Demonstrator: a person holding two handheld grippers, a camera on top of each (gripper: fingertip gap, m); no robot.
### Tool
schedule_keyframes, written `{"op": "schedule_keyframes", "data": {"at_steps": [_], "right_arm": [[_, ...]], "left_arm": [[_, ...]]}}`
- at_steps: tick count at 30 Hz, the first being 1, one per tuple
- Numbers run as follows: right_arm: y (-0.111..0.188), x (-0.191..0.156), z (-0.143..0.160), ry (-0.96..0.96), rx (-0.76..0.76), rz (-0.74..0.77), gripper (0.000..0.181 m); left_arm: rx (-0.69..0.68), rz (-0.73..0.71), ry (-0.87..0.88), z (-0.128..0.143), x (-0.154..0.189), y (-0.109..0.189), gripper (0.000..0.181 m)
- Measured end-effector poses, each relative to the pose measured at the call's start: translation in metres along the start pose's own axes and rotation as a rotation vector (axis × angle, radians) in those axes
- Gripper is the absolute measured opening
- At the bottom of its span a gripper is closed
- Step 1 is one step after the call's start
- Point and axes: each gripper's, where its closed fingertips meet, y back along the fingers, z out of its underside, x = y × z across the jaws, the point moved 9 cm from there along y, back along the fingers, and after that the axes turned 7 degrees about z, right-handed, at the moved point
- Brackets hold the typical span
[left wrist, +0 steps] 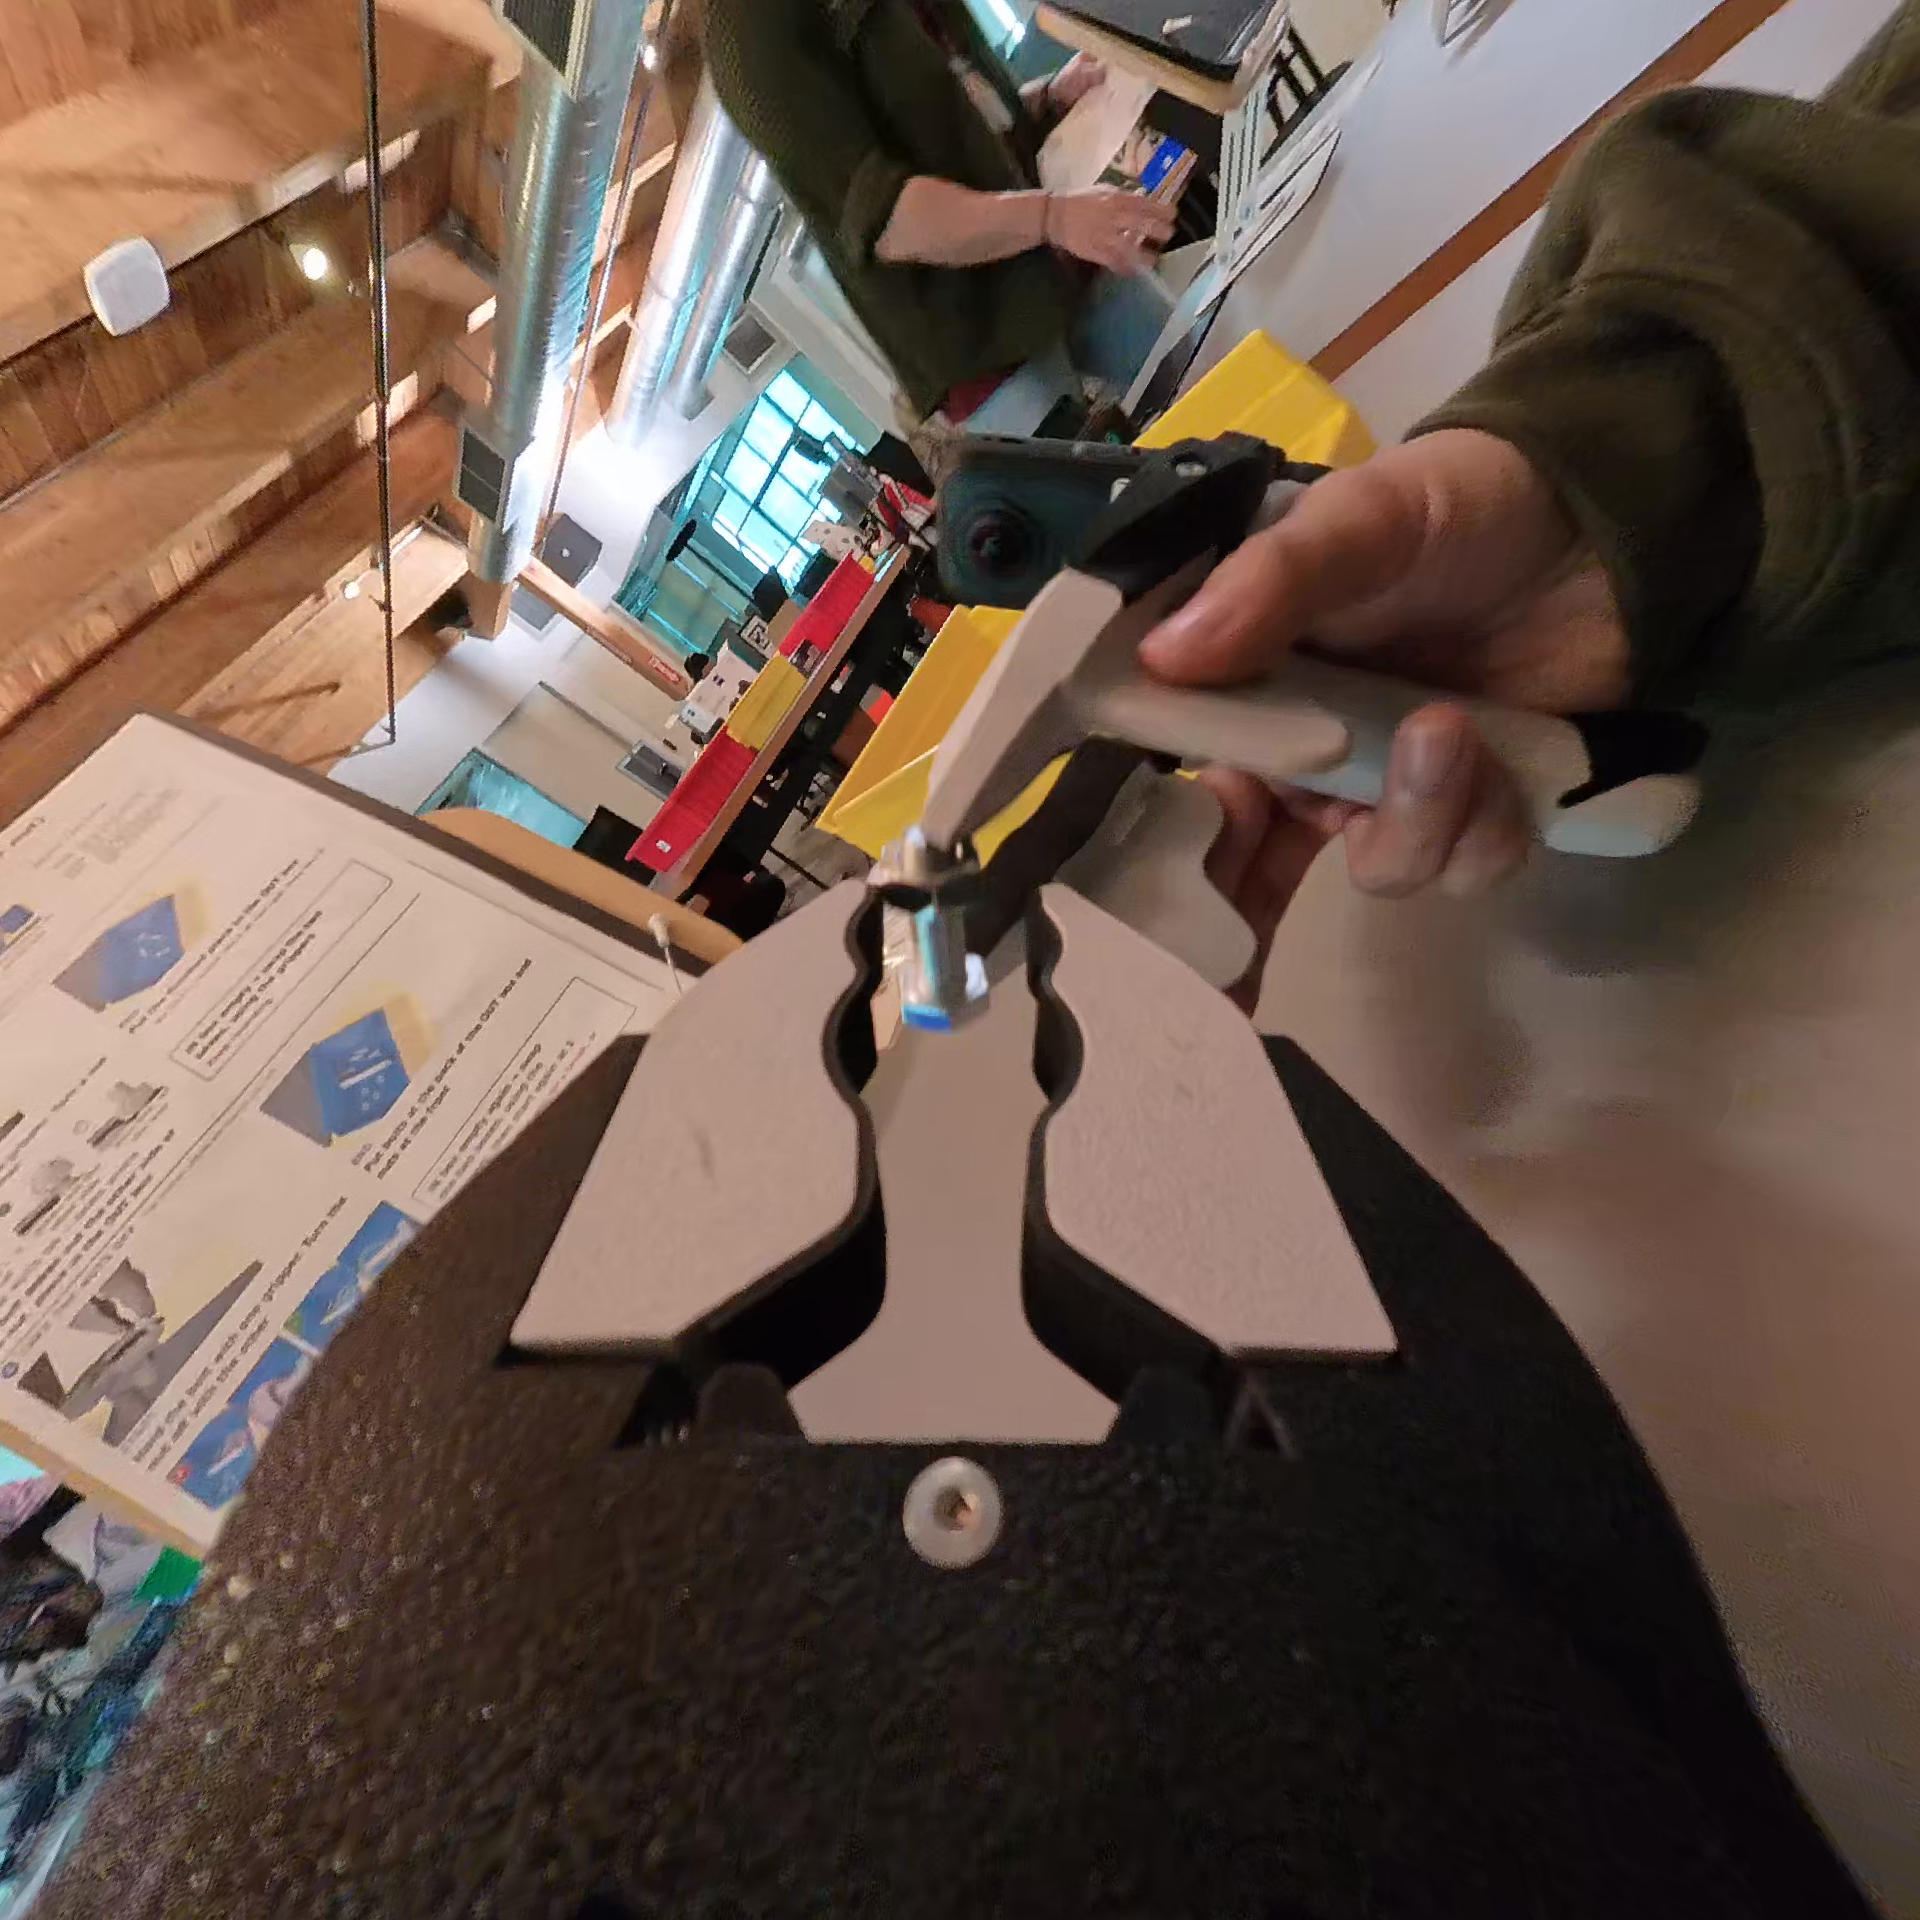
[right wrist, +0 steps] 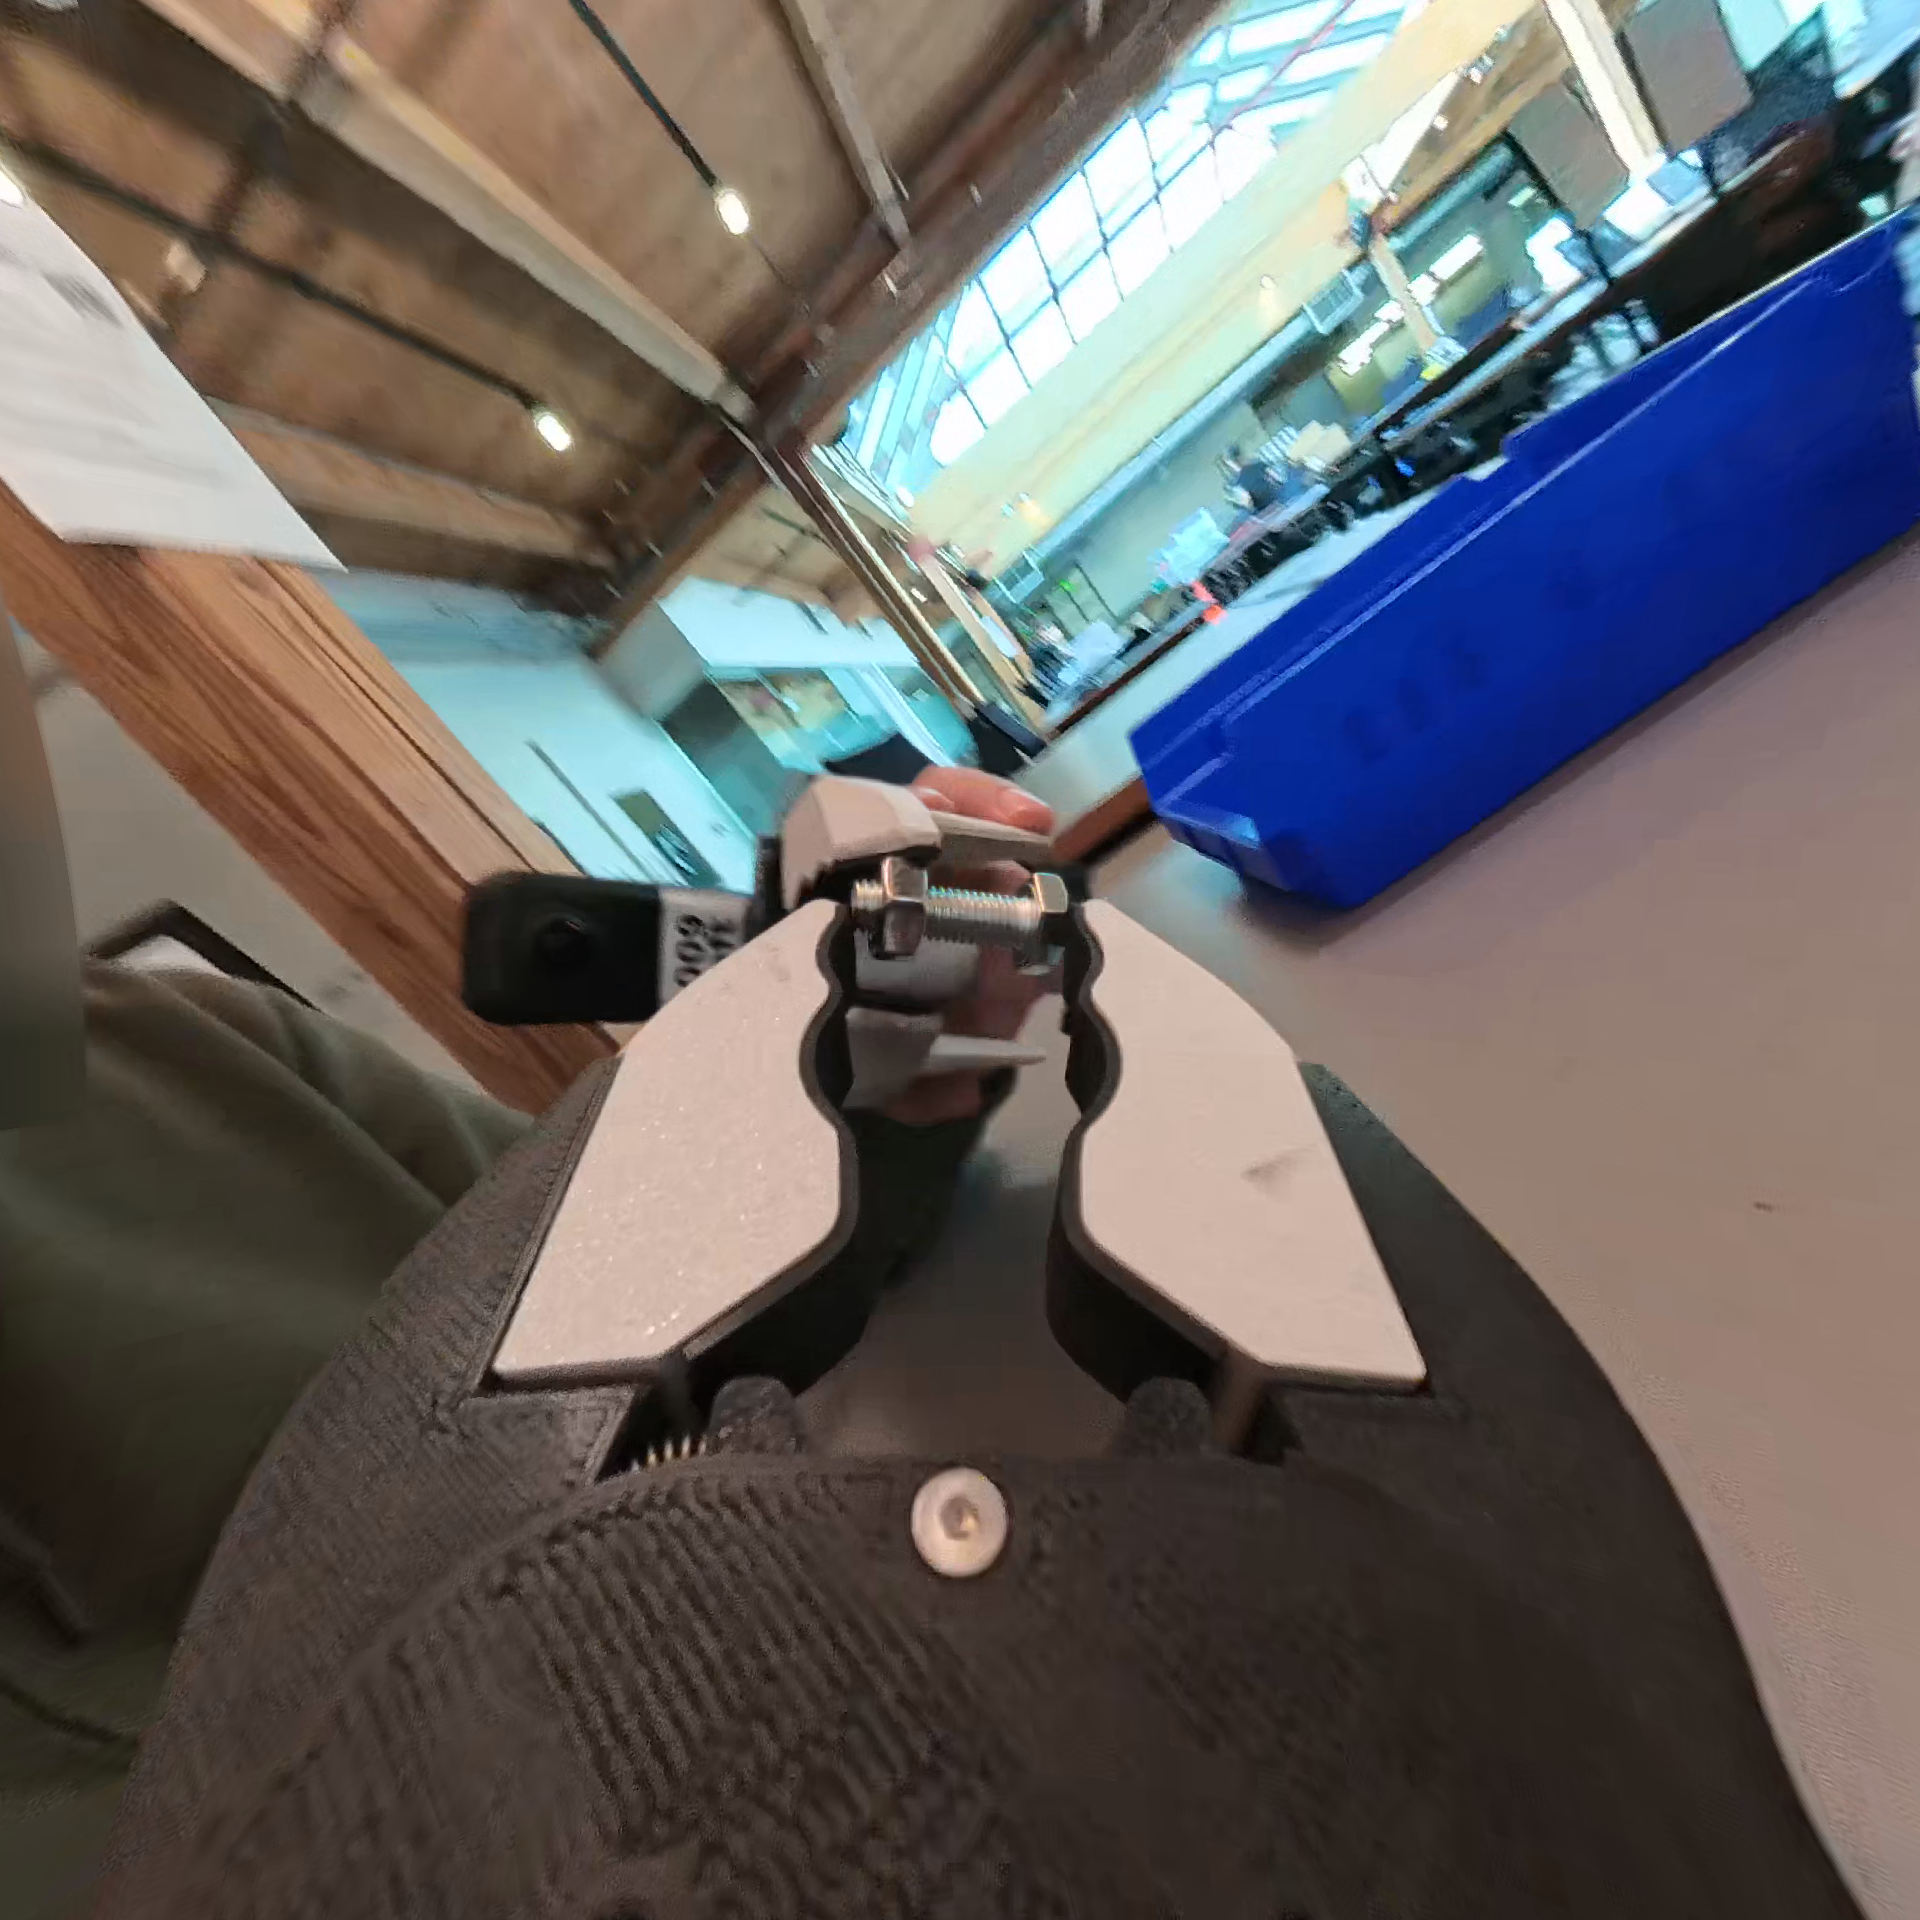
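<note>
A silver bolt [left wrist: 935, 961] with a hex piece at each end hangs in the air between both grippers. My right gripper [right wrist: 958, 920] is shut on the bolt [right wrist: 977, 914] end to end, one fingertip on each hex. In the left wrist view a hand [left wrist: 1434, 623] holds this gripper, and its upper finger [left wrist: 1029, 686] touches the bolt's far end. My left gripper [left wrist: 951, 914] is open. Its fingers flank the bolt's sides and a gap shows on the right. One of its fingers [right wrist: 862, 831] shows beyond the bolt in the right wrist view.
A printed sheet with pictures [left wrist: 260, 1039] stands at the left. Yellow bins [left wrist: 1257, 405] lie behind the hand, and a person [left wrist: 914, 208] stands farther off. A blue bin [right wrist: 1558, 644] sits on the grey table [right wrist: 1558, 1143]. A wooden post [right wrist: 312, 779] is at the left. Only a small space, under 4 cm, lies between the two pairs of fingers.
</note>
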Motion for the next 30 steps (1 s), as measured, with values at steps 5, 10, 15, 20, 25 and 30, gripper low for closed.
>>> {"op": "schedule_keyframes", "data": {"at_steps": [5,10,15,20,25,30], "right_arm": [[0.002,0.007,0.001,-0.159,0.032,-0.049,0.039],[0.001,0.009,0.002,-0.177,0.024,-0.037,0.038],[-0.003,0.008,0.005,-0.157,0.002,-0.023,0.038],[-0.002,0.009,0.004,-0.170,0.011,-0.006,0.038],[-0.002,0.011,0.006,-0.185,0.014,-0.005,0.038],[0.002,0.003,-0.003,0.236,0.013,0.249,0.052]], "left_arm": [[-0.034,-0.001,0.018,0.005,-0.001,0.000,0.013],[-0.060,0.007,0.052,0.009,-0.001,-0.002,0.010],[-0.097,0.005,0.096,0.012,-0.002,-0.004,0.009],[-0.081,-0.003,0.112,0.016,0.000,-0.005,0.010],[-0.108,0.031,0.240,0.017,-0.004,-0.006,0.009],[-0.133,0.113,0.578,0.031,-0.011,-0.008,0.009]]}}
